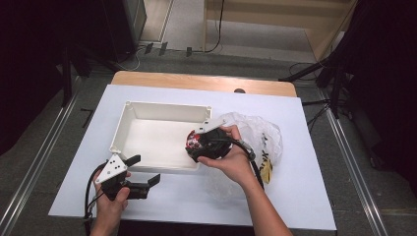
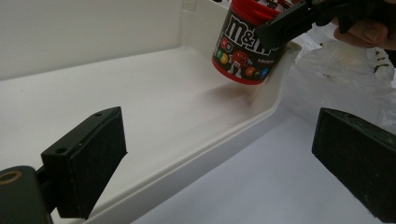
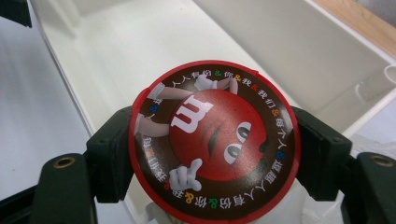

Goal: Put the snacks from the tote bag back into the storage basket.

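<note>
Left gripper (image 1: 142, 172) gaping by white tray (image 1: 129, 110), right gripper (image 1: 196, 142) clamping candy jar (image 2: 247, 44), plastic bag (image 1: 260, 135) behind

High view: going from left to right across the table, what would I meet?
Left tool, open, near the front edge → white tray → right tool clamped on the M&M's tub over the tray's right end → crumpled plastic bag.

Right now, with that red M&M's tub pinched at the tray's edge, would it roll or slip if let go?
The M&M's tub is round, so on its side it would probably roll. Its printed wall looks glossy, perhaps slippery. The right hand-held gripper clamps it from both sides over the white tray, where it would likely drop.
</note>
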